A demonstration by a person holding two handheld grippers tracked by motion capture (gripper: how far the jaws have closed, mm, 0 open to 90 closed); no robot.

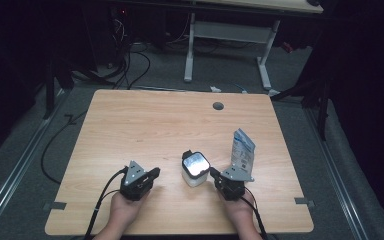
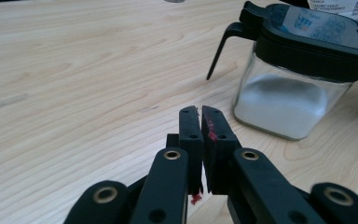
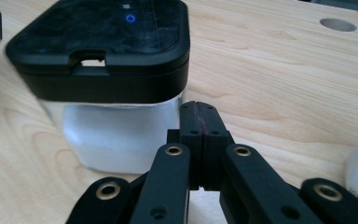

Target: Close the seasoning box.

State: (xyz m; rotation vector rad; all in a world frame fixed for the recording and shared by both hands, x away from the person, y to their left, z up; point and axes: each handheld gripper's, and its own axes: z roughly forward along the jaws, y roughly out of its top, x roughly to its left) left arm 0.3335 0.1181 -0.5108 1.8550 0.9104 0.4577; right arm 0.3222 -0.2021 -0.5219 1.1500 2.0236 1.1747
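Glass jar between grippers; both jaws closed, empty; high view adds pouch.

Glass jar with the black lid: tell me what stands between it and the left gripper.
Nothing visible does. Bare wooden table lies between the left gripper and the glass jar. The jar's thin black handle points out on that side. The packet stands beyond the jar.

The high view looks forward and down on the whole wooden table from above the person's side. The left gripper view sits low over the tabletop, facing the glass jar from near. The right gripper view faces the same jar from closer, on its opposite side. All three views share it.
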